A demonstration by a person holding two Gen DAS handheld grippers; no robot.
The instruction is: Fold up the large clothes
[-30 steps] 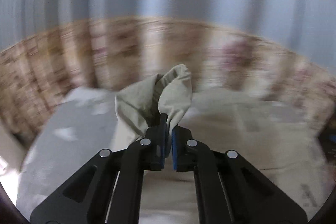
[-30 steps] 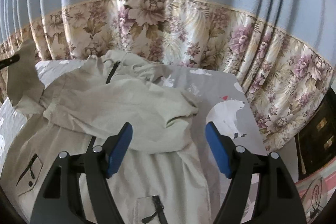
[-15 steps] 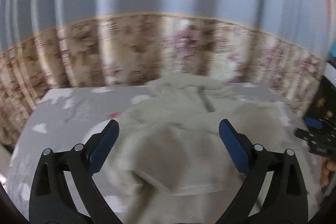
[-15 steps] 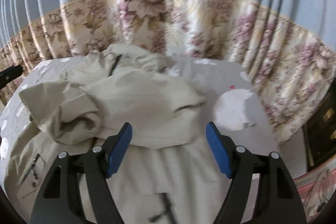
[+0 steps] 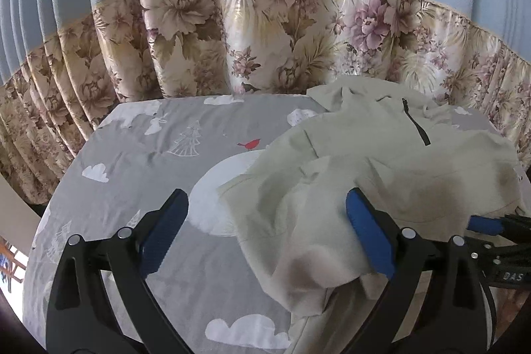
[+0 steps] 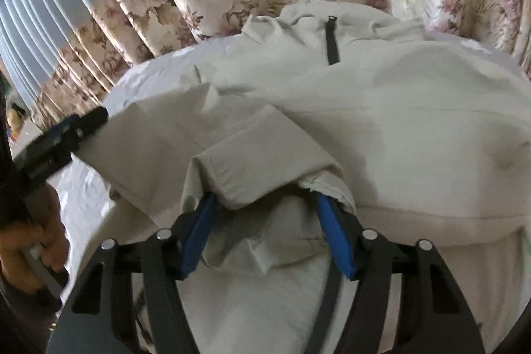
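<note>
A pale beige jacket is spread on the bed, bunched toward its far right corner by the floral curtain. The left tongs are held wide open, gripping nothing. The right tongs are closing around a folded sleeve, not yet pinched.
</note>
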